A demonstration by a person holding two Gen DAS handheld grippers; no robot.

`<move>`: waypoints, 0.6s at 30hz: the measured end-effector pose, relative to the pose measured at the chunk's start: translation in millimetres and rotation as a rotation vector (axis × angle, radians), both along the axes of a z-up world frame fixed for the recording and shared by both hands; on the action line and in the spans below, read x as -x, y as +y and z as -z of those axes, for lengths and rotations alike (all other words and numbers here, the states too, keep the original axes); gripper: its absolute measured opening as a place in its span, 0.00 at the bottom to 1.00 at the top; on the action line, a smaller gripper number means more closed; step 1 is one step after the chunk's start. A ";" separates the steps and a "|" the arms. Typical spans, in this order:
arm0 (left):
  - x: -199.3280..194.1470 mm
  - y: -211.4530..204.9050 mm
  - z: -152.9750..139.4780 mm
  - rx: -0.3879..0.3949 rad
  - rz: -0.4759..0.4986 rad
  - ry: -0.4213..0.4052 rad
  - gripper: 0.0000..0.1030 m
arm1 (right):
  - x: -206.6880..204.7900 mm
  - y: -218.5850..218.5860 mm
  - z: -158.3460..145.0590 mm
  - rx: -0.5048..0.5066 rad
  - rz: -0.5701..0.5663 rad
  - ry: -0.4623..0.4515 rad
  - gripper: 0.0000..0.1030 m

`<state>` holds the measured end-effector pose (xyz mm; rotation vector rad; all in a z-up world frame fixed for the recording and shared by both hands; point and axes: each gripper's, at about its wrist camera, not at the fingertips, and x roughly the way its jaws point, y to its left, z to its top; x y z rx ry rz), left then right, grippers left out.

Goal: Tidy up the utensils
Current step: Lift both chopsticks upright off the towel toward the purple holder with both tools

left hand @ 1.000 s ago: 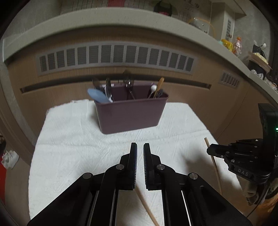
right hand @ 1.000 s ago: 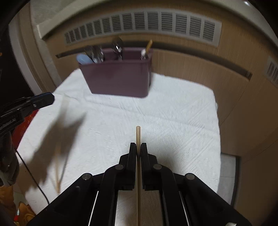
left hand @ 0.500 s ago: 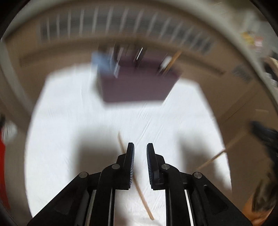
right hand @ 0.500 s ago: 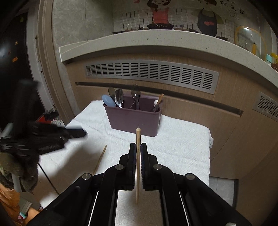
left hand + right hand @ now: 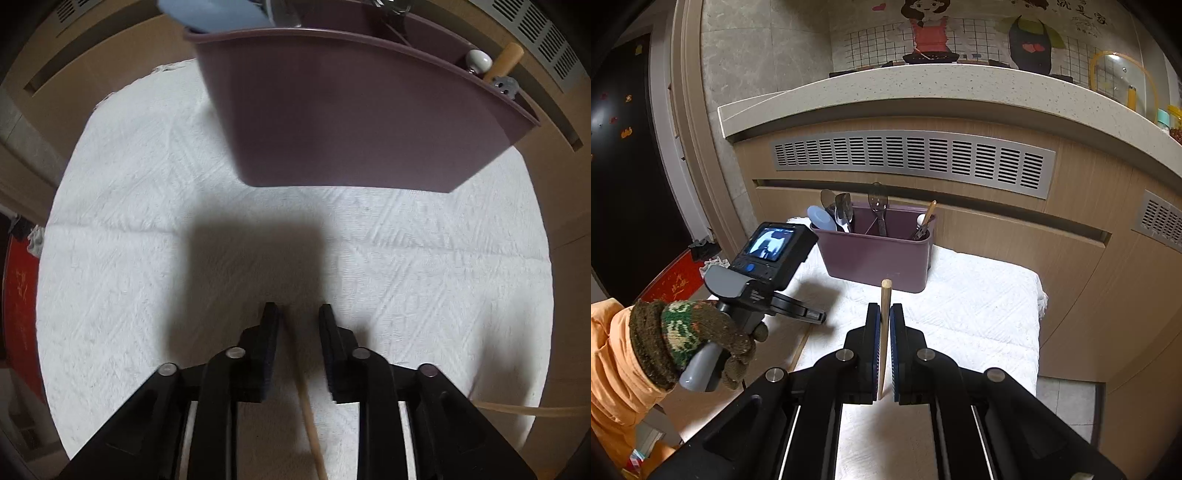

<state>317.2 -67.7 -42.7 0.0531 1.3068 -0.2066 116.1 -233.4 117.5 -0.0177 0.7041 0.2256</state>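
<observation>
The right gripper (image 5: 884,314) pinches a thin wooden chopstick (image 5: 885,295). The left gripper (image 5: 297,314) is opening its fingers over another wooden chopstick (image 5: 310,424) on the white cloth surface (image 5: 129,221), its lower end cut off. The purple plastic bin (image 5: 351,122) stands near.

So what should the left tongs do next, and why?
Probably settle lower and close: the left tongs, jaws opening, straddle the thin wooden chopstick lying on the white towel, pads not yet pressing it.

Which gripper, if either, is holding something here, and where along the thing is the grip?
The right gripper is shut on a wooden chopstick near its blunt upper end. The left gripper, jaws opening, straddles a second chopstick lying on the white towel, not gripping it.
</observation>
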 end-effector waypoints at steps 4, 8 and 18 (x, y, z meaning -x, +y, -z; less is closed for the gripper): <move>15.0 0.9 -1.4 0.017 0.062 -0.098 0.18 | -1.9 0.2 1.7 -0.004 0.004 -0.003 0.04; 38.7 17.4 -7.2 0.120 0.079 -0.156 0.05 | -5.3 -1.6 3.3 -0.004 0.021 0.001 0.04; 106.8 42.6 -124.8 0.159 0.116 -0.603 0.04 | -8.3 1.4 -10.2 0.035 0.044 -0.009 0.05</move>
